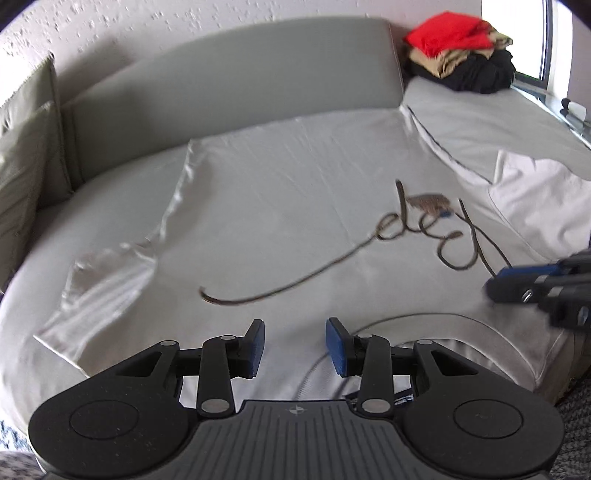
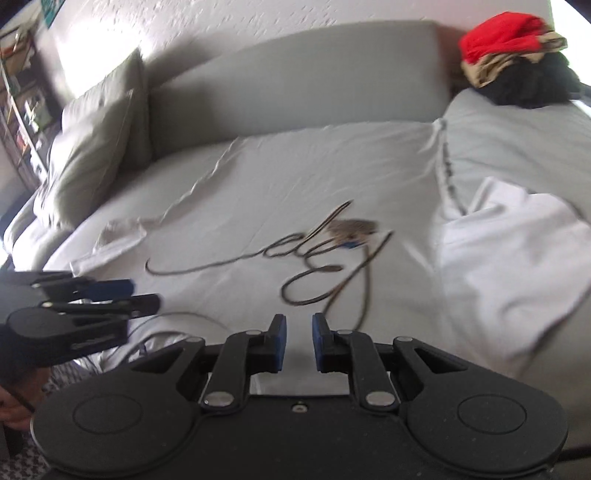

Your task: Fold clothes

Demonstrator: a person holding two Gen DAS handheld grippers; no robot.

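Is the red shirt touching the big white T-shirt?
Apart. In the left wrist view the red shirt sits atop a pile in the far corner, with bare grey cushion between it and the white T-shirt.

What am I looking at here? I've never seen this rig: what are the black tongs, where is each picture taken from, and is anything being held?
No robot here: a person holds a pair of hand-held tongs in each hand, and a fisheye camera on each looks forward along its two fingers. One picture is from the left tongs, the other from the right tongs; each also catches the other pair at its edge. Both pairs are open with nothing between the blue pads, so nothing is held.

Below them a white T-shirt lies spread flat on a grey sofa, with a dark scribble-like print on its front and the collar nearest the cameras. A second white cloth lies bunched to the right. In the far corner sits a pile of clothes, red on top, then tan and black. Cushions lean at the left.
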